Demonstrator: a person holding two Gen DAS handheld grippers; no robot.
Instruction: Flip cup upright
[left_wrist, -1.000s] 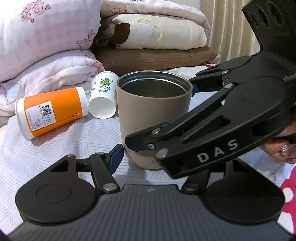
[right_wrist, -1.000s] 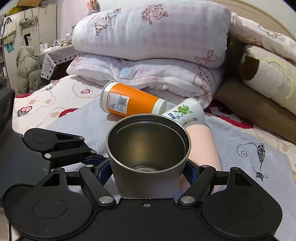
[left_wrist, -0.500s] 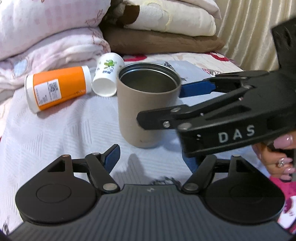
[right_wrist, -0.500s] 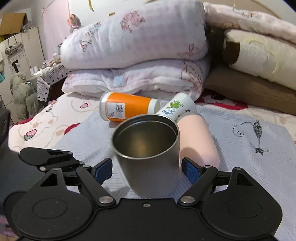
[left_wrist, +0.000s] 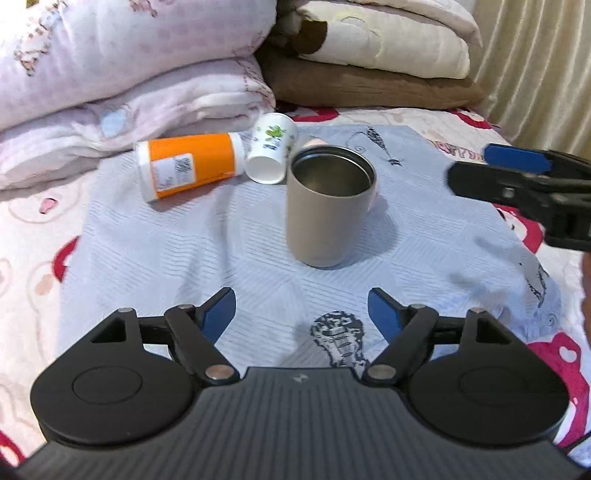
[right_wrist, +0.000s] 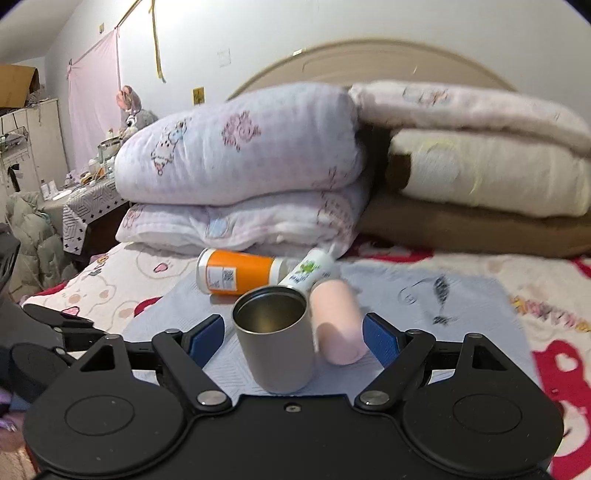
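A beige steel tumbler (left_wrist: 325, 214) stands upright, mouth up, on the light blue cloth (left_wrist: 184, 243); it also shows in the right wrist view (right_wrist: 275, 343). My left gripper (left_wrist: 301, 310) is open and empty, a short way in front of the tumbler. My right gripper (right_wrist: 293, 332) is open and empty, its blue pads either side of the tumbler but apart from it; it shows at the right edge of the left wrist view (left_wrist: 524, 177).
An orange cup (left_wrist: 188, 166), a white cup with a green print (left_wrist: 269, 153) and a pink cup (right_wrist: 336, 325) lie on their sides behind the tumbler. Folded quilts (left_wrist: 129, 74) and pillows (left_wrist: 369, 62) are stacked at the back.
Both grippers have drawn back from the tumbler. The right gripper let go of it and opened wide. The tumbler stays upright on the cloth.
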